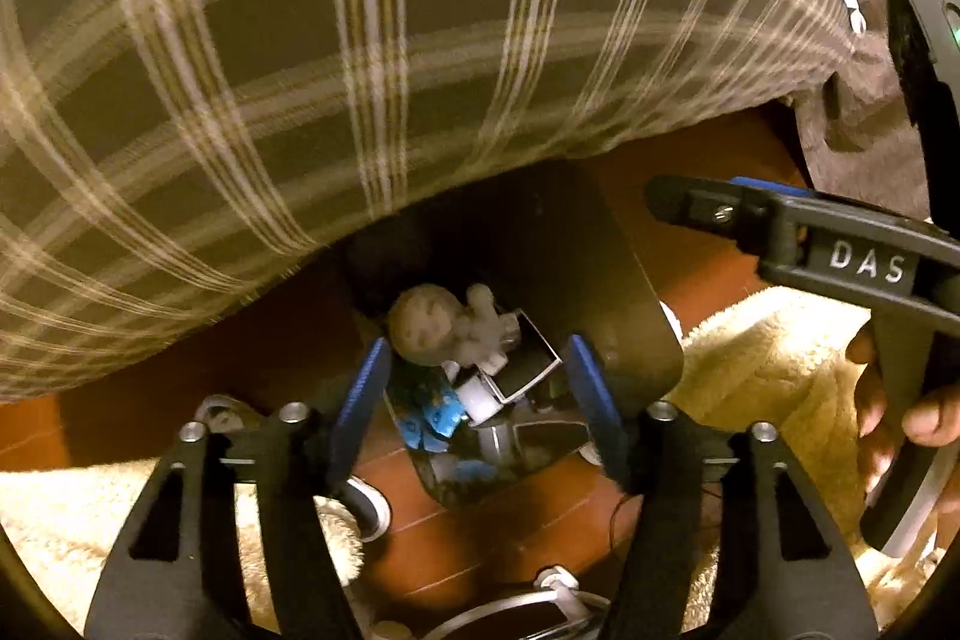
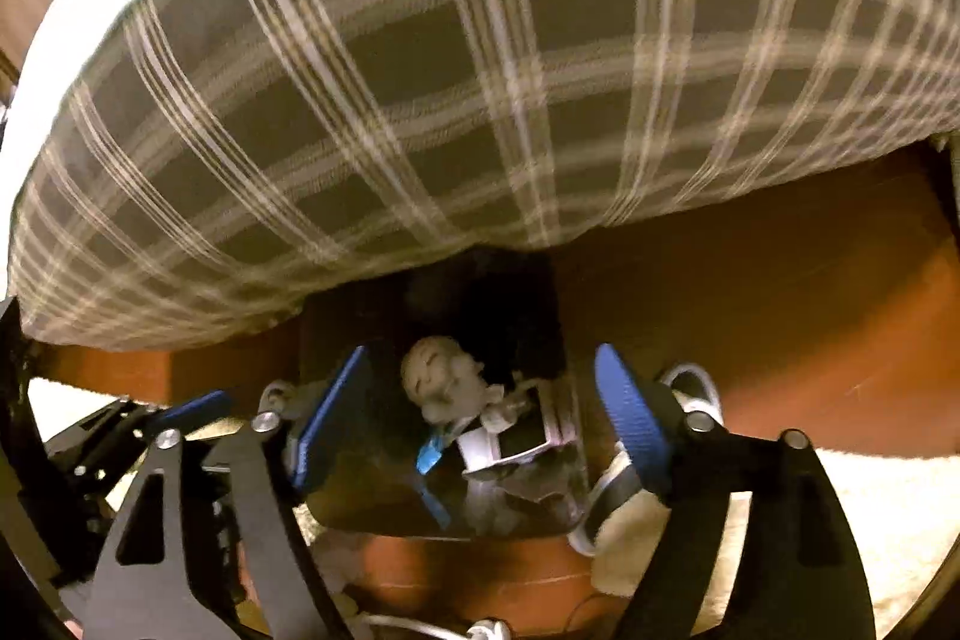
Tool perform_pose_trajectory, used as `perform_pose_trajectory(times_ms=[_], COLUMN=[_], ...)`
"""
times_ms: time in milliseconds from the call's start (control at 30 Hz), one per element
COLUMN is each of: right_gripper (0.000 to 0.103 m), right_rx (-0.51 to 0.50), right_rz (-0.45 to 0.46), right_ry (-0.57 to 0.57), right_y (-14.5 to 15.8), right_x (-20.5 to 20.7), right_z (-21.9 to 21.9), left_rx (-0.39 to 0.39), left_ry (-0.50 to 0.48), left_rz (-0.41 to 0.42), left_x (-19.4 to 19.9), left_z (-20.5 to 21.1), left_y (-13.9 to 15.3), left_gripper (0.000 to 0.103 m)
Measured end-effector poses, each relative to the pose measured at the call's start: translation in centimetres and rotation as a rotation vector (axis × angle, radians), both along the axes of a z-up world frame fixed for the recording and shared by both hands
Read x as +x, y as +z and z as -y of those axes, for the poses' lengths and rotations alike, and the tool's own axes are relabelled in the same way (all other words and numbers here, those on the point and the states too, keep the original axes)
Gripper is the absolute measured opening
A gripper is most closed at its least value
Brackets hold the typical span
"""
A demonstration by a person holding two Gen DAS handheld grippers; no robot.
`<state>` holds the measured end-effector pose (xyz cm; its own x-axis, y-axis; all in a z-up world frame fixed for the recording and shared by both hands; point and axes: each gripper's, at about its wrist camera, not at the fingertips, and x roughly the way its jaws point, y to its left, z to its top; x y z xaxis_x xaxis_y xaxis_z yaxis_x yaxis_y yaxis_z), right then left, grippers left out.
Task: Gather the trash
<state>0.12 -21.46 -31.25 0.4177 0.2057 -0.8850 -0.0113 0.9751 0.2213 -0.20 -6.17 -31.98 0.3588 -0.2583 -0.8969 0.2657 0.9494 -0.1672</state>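
- The left gripper (image 1: pixel 477 400) hangs over a dark trash bin (image 1: pixel 624 280), its jaws spread wide with nothing between them.
- The right gripper (image 2: pixel 480 418) hangs over the same bin (image 2: pixel 336 340), jaws likewise wide apart and holding nothing; in the left wrist view its closer finger (image 1: pixel 708 205) shows above the bin's right rim.
- Inside the bin lies the trash: a crumpled grey wad (image 1: pixel 420 319), blue wrapper scraps (image 1: pixel 435 412), and a white-edged dark packet (image 1: pixel 528 364).
- The bin stands on a reddish wood floor (image 1: pixel 708 256), with a cream shaggy rug (image 1: pixel 768 358) close against its right and near sides.
- Beyond the bin, the edge of a bed with a grey plaid cover (image 1: pixel 360 70) overhangs its far rim, leaving a strip of bare floor open to the right.
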Motion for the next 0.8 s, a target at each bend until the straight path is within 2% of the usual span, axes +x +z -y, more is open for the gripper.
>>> perform_pose_trajectory(times_ms=[167, 233, 300, 400, 600, 800], right_gripper=[0.099, 0.100, 0.100, 0.100, 0.100, 0.100], right_rx=[-0.052, -0.075, -0.085, -0.105, -0.138, -0.149], right_rz=[0.079, 0.123, 0.157, 0.233, 0.381, 0.476], right_ry=[-0.005, -0.005, -0.008, -0.016, -0.040, -0.069], right_y=[3.5, 5.4, 7.1, 10.6, 16.4, 21.8], right_x=[-0.4, -0.9, -1.3, -1.8, -3.1, -4.2], right_z=[1.0, 1.1, 1.3, 1.1, 0.7, 1.4], left_rx=[0.004, -0.001, -0.006, -0.010, 0.009, 0.030], left_ry=[0.027, 0.035, 0.041, 0.056, 0.087, 0.129], left_rz=[0.060, 0.097, 0.131, 0.176, 0.324, 0.477], left_x=[-0.7, -1.0, -1.2, -1.3, -2.4, -3.5], left_z=[-0.8, -1.3, -1.5, -2.3, -2.7, -3.2], left_y=[3.1, 4.8, 6.6, 9.2, 15.7, 21.8], left_gripper=[0.083, 0.092, 0.095, 0.095, 0.095, 0.095])
